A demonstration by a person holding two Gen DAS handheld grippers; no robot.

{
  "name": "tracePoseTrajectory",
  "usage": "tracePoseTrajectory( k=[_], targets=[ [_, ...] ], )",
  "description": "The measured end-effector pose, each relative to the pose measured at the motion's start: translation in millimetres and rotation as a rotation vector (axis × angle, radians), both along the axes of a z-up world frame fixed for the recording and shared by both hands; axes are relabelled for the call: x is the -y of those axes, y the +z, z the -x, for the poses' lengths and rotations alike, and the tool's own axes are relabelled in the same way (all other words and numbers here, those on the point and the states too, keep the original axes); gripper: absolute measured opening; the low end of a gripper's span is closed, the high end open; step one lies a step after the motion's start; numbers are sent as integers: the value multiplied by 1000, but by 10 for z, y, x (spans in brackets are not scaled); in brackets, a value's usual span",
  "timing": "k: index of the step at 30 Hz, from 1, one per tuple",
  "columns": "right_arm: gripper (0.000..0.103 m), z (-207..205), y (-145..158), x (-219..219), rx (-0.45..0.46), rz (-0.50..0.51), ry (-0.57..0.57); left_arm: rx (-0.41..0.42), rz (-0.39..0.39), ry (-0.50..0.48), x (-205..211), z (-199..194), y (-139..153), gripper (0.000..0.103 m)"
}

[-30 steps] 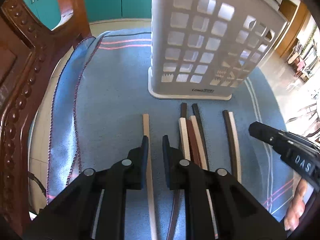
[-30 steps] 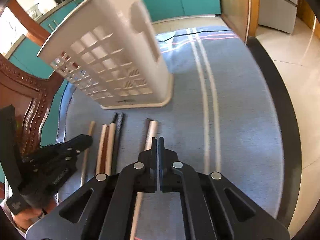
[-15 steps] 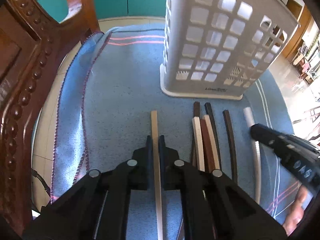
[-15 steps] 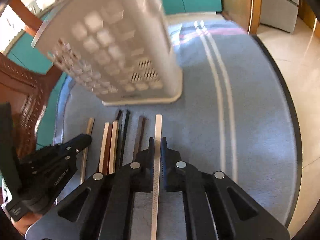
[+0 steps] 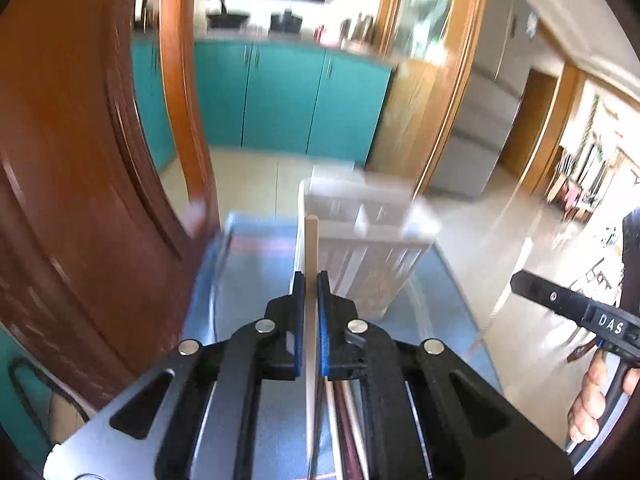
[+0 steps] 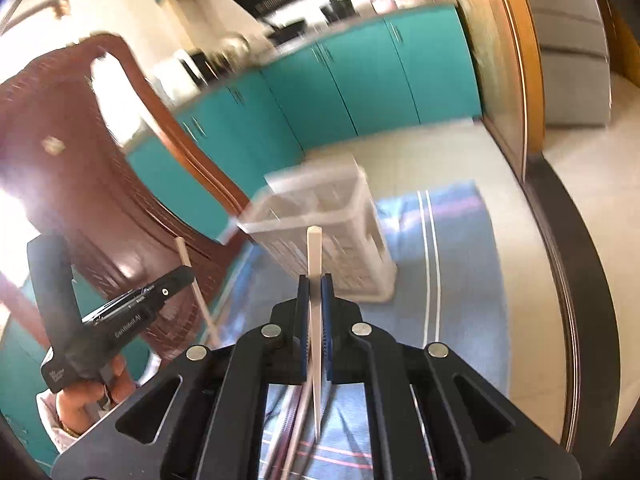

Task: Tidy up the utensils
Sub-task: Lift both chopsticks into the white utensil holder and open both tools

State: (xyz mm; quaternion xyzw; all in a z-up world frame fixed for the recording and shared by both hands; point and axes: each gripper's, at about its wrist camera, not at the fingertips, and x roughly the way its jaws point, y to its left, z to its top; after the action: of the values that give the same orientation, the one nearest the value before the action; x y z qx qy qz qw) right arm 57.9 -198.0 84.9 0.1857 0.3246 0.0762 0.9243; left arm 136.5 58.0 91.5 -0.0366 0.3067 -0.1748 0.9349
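Gripping two chopsticks (image 5: 311,240) (image 6: 314,252), one each.

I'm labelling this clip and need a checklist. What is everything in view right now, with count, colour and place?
pale chopstick: one, light wood, clamped in the left tool, lifted toward the holder.
white chopstick: one, white, clamped in the right tool, lifted.
loose chopsticks: several, dark and pale, on the cloth below the left tool; blurred, so no exact count.
utensil holder: one, white lattice plastic, upright on the cloth.
cloth: one, blue with stripes, covering the table.
chair: one, carved brown wood, beside the table.
cabinets: row, teal, far wall.
left tool: black, shut on the pale chopstick.
right tool: black, shut on the white chopstick.
hands: two, gripping the tool handles.
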Motion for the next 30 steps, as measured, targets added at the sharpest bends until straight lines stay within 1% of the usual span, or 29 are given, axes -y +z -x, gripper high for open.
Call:
tracePoseTrajectory(
  k=[2,3,4,5,6,7,9,10,11,12,14,15,17,19,21,22,23,26,28,30],
  targets=[
    [7,71,231,-3,62,-3,3,68,20,4,-30,99,291,7],
    [7,101,389,8,107,-9,-1,103,33,8,-63,131,426,7],
    [7,90,491,34,142,-14,-4,151,54,15,-127,149,619,7],
    [7,86,606,59,181,-19,-11,189,74,16,-120,196,746,7],
    [7,65,763,106,229,-29,-37,229,97,21,-136,231,893,7],
    [7,82,873,142,253,-40,-57,269,127,36,-162,210,1067,7],
    [7,35,1096,250,329,-63,-113,315,167,60,-160,215,1280,7],
    [7,6,1163,289,362,-64,-141,348,187,78,-148,153,1375,7],
    [7,0,1224,328,381,-62,-166,356,190,87,-127,176,1408,7],
    [7,-42,1261,352,409,-47,-215,359,189,96,-45,153,1437,7],
    [7,-171,1188,385,449,-12,-276,360,196,107,31,-46,1351,7],
    [7,-234,1114,377,467,6,-311,339,202,120,56,-141,1262,7],
    [7,-324,955,379,472,14,-321,302,207,125,94,-267,1060,7],
    [7,-481,763,349,421,28,-308,233,185,157,136,-477,828,7],
    [7,-662,514,300,350,24,-294,207,162,166,156,-601,664,7],
    [7,-709,412,244,329,32,-282,195,140,166,199,-642,594,7],
    [7,-738,389,211,317,38,-275,189,131,165,208,-651,528,7],
    [7,-821,151,95,264,67,-253,170,93,152,304,-695,354,7],
    [7,-841,48,33,234,81,-237,142,72,148,397,-800,221,7],
    [7,-794,-22,-14,242,107,-235,104,65,147,418,-845,89,7]
  ],
)
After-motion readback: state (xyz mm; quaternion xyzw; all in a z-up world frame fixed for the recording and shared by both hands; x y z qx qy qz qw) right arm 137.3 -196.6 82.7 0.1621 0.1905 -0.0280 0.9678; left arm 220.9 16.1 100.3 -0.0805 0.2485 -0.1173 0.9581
